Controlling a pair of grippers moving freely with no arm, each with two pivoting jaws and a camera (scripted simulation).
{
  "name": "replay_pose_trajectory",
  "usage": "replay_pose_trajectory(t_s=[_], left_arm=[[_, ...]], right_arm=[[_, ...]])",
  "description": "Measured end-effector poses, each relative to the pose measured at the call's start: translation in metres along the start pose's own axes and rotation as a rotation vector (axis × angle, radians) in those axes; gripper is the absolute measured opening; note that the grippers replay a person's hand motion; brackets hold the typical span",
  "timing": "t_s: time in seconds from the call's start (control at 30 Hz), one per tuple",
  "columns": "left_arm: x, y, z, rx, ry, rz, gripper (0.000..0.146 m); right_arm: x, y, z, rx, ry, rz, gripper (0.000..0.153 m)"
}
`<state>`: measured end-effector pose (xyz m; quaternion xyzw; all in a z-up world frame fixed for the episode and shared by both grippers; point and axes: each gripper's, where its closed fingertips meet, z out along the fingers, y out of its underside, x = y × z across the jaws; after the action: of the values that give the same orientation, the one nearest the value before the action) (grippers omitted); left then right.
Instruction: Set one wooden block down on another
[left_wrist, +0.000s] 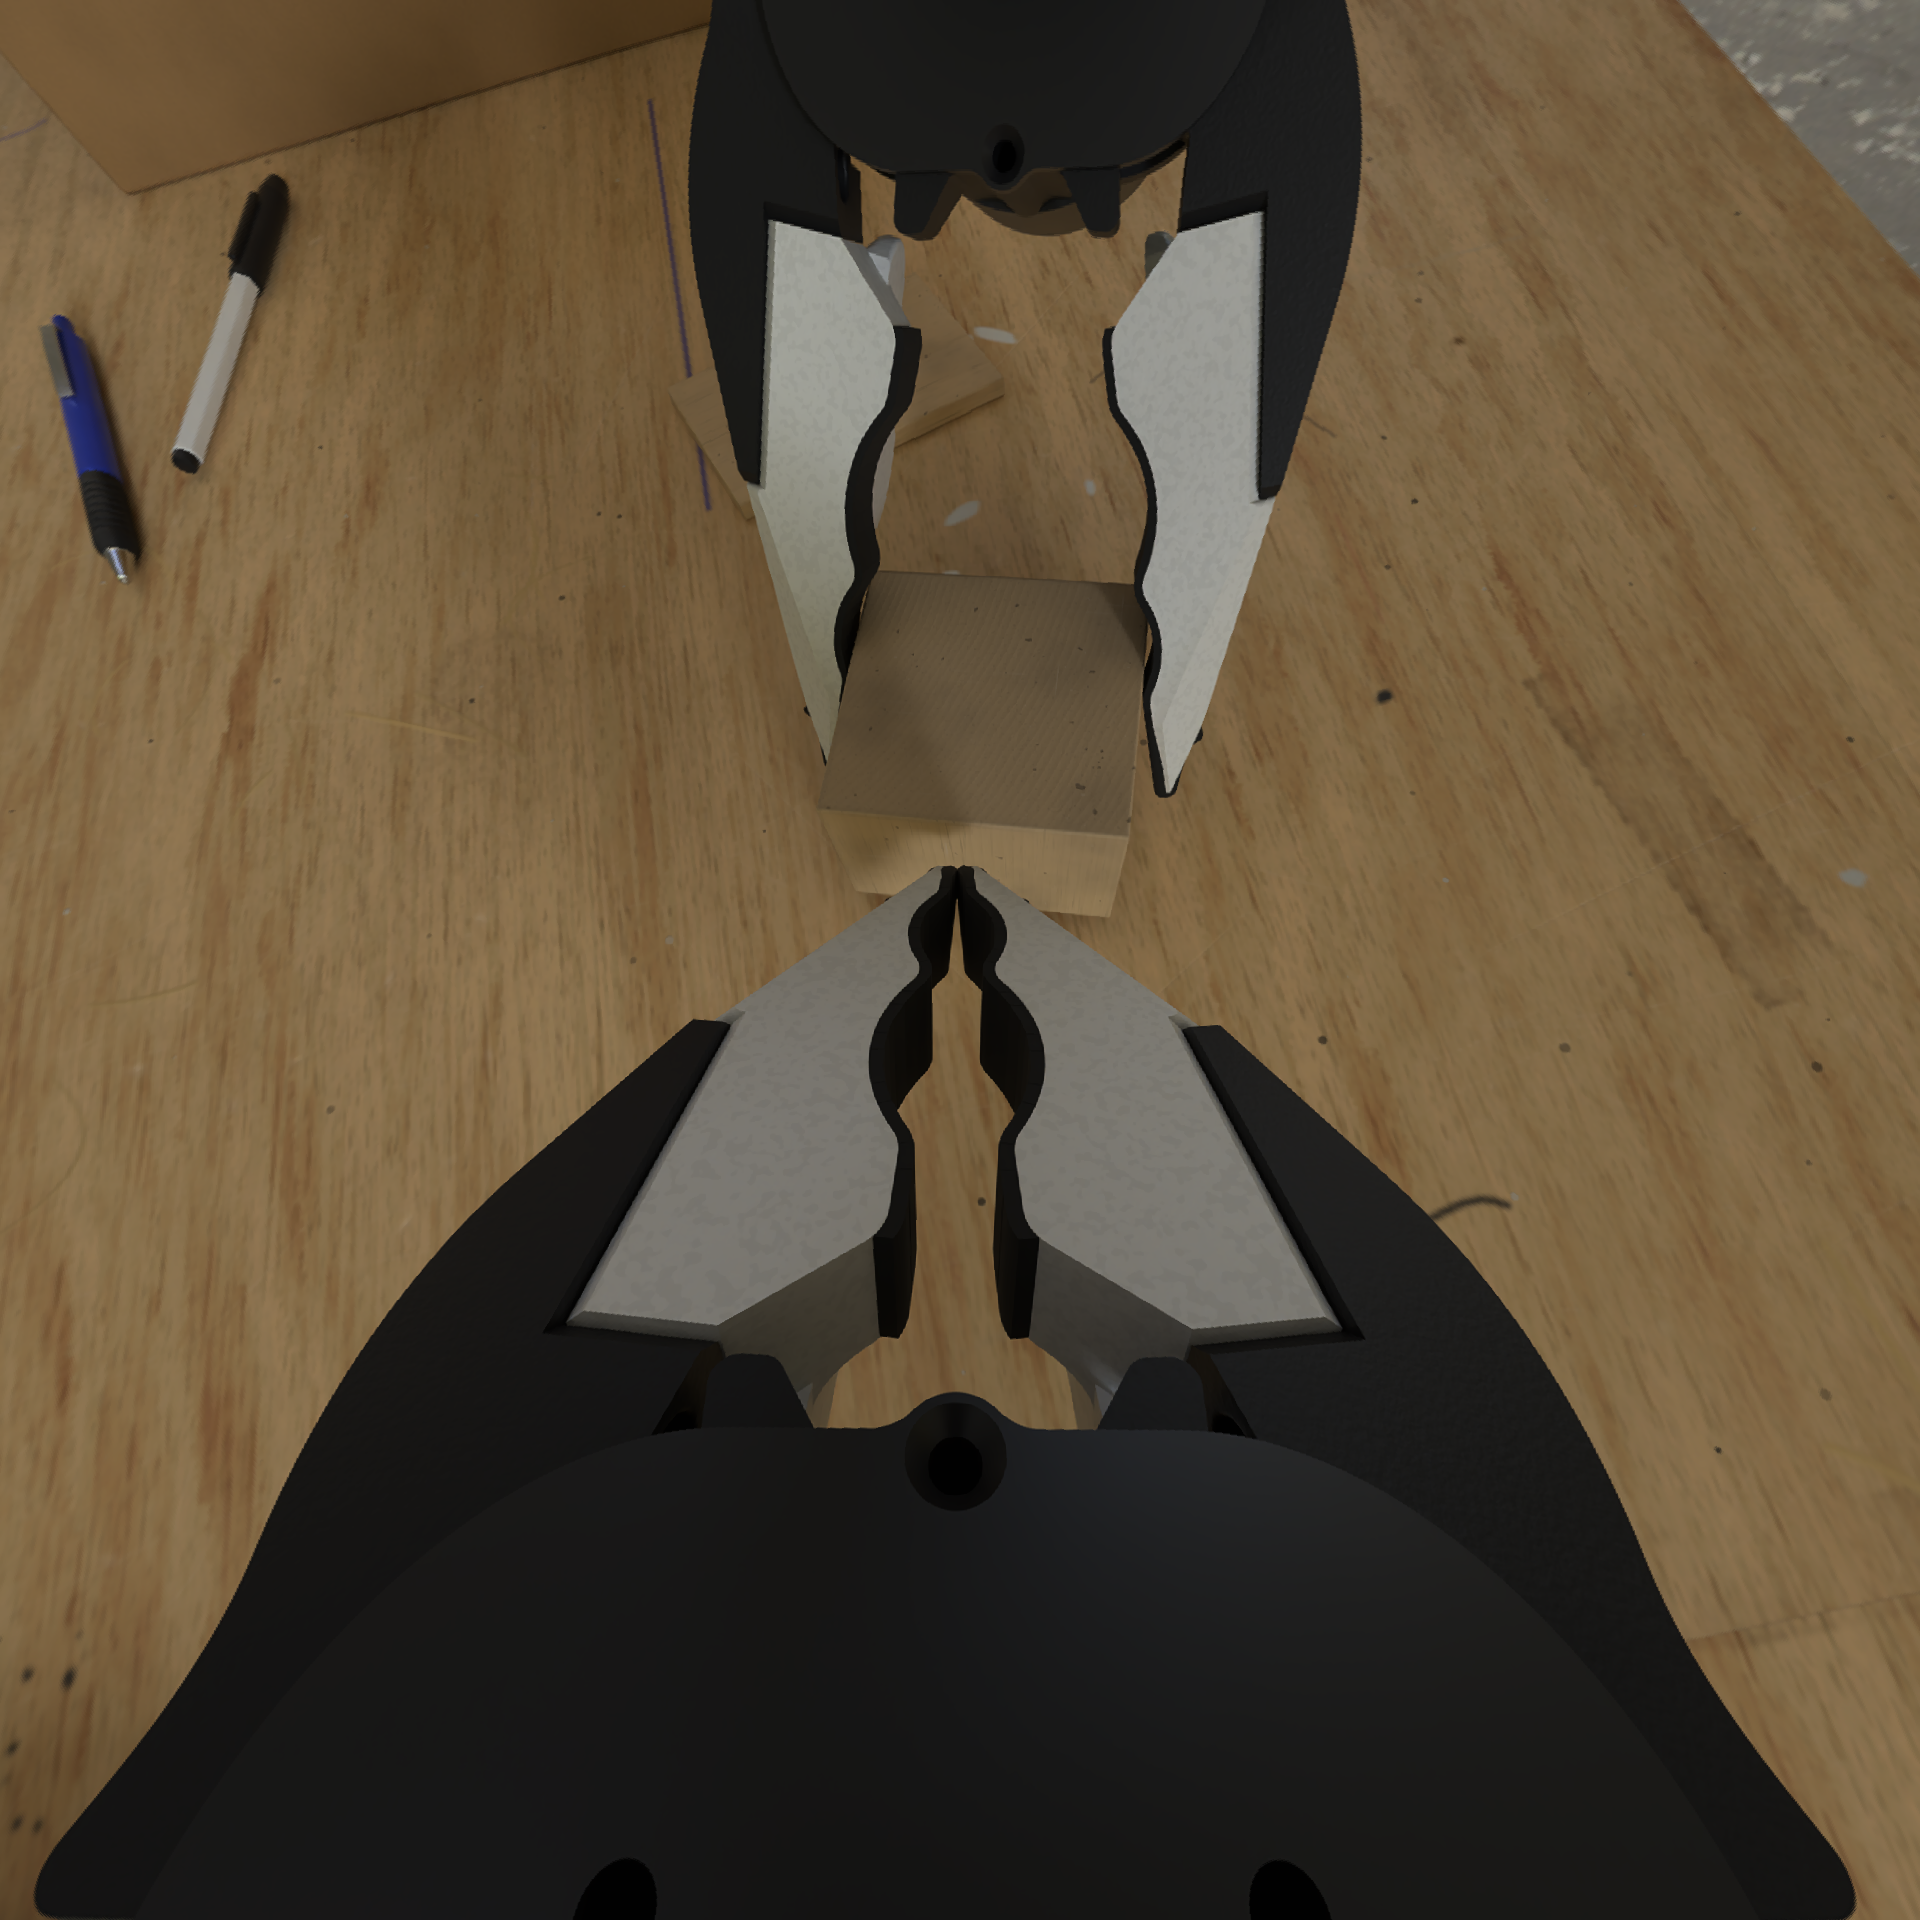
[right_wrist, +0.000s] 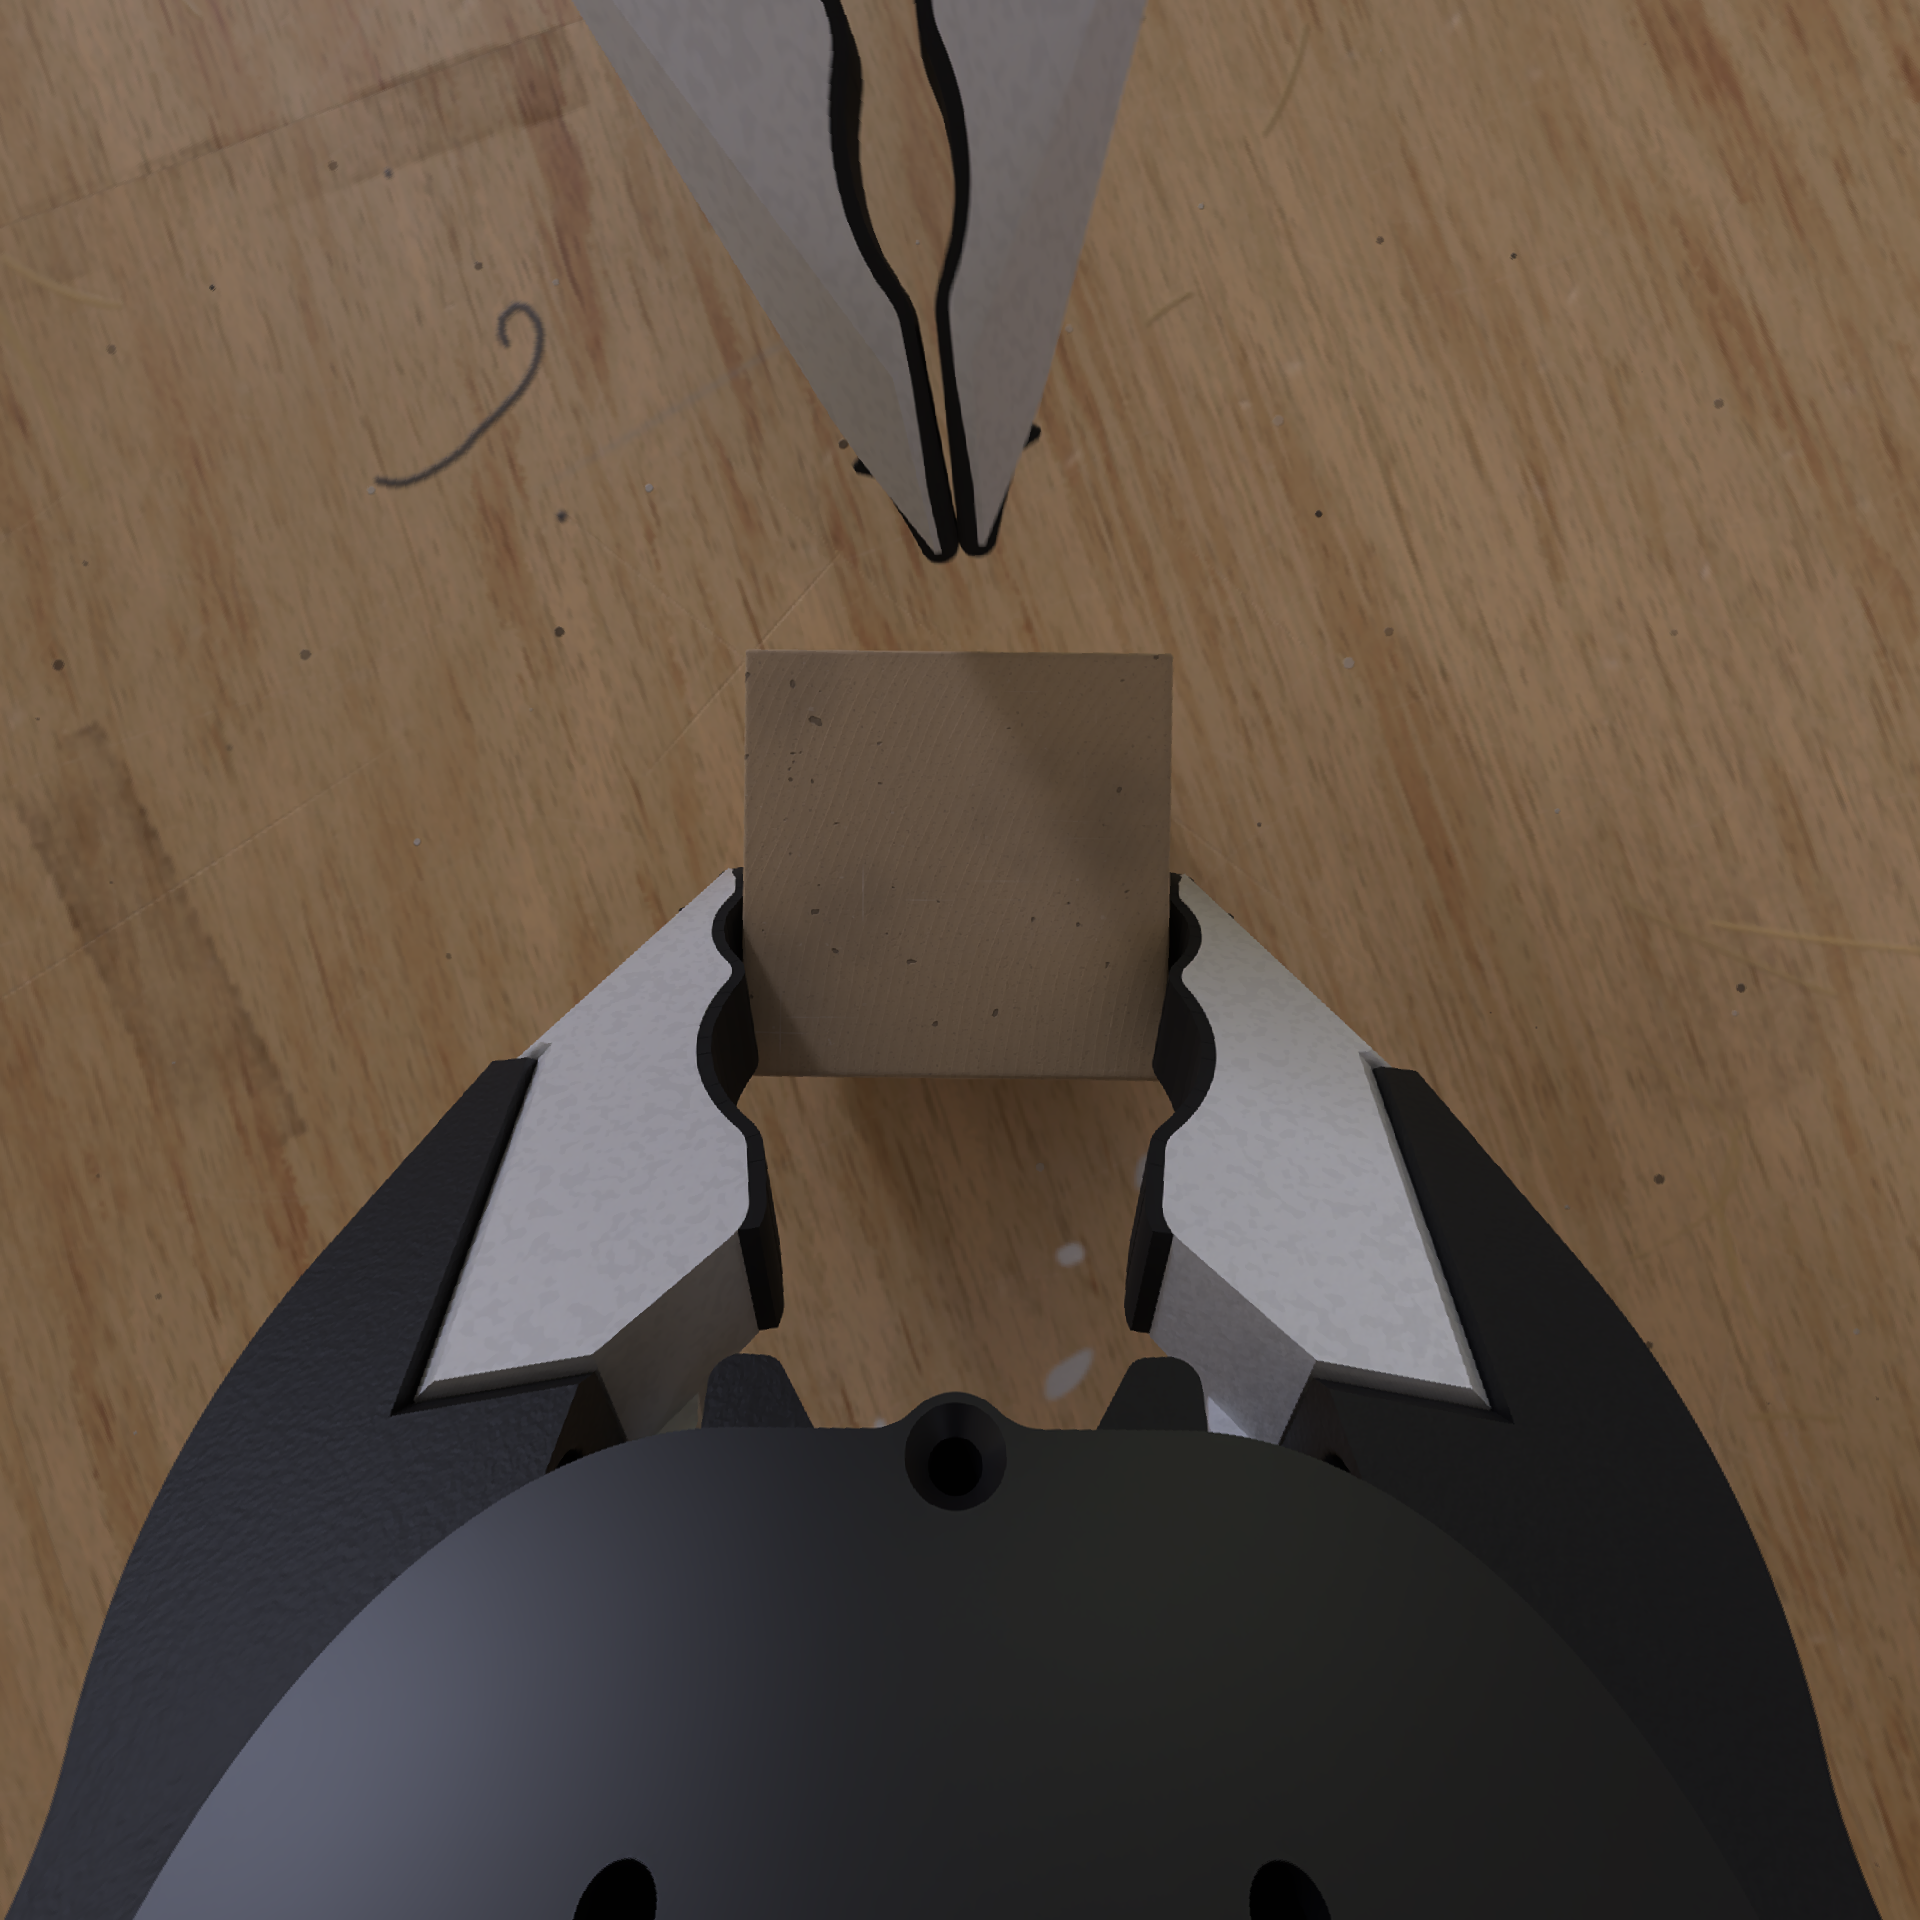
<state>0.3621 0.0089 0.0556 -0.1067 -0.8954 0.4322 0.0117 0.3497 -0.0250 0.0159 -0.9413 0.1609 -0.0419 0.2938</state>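
Note:
A wooden block (left_wrist: 977, 707) sits between the fingers of my right gripper (left_wrist: 992, 769), which reaches in from the far side. In the right wrist view the right gripper (right_wrist: 956, 883) is shut on this block (right_wrist: 956, 831), with its pads against both sides. I cannot tell whether the block rests on the table or hangs just above it. My left gripper (left_wrist: 956, 873) is shut and empty, with its tips just in front of the block's near face. It also shows in the right wrist view (right_wrist: 956, 551). A second wooden block (left_wrist: 956, 384) lies flat farther back, partly hidden by the right gripper.
On the wooden table (left_wrist: 416, 831), a blue pen (left_wrist: 91, 447) and a black-capped marker (left_wrist: 223, 332) lie at the far left. A cardboard box (left_wrist: 312, 73) stands behind them. The table edge and grey floor (left_wrist: 1818, 83) show at the far right.

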Motion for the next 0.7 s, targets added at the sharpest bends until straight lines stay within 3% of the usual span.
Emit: replay_pose_trajectory(t_s=[0.3,0.7], left_arm=[[0.0008,0.0077,0.0080,-0.043,0.052,-0.067,0.000],[0.0011,0.0087,0.0085,-0.133,0.041,-0.031,0.000]], right_arm=[[0.0002,-0.0002,0.0001,-0.002,0.000,-0.003,0.078],[0.0007,0.0004,0.0005,-0.010,0.002,-0.004,0.078]])
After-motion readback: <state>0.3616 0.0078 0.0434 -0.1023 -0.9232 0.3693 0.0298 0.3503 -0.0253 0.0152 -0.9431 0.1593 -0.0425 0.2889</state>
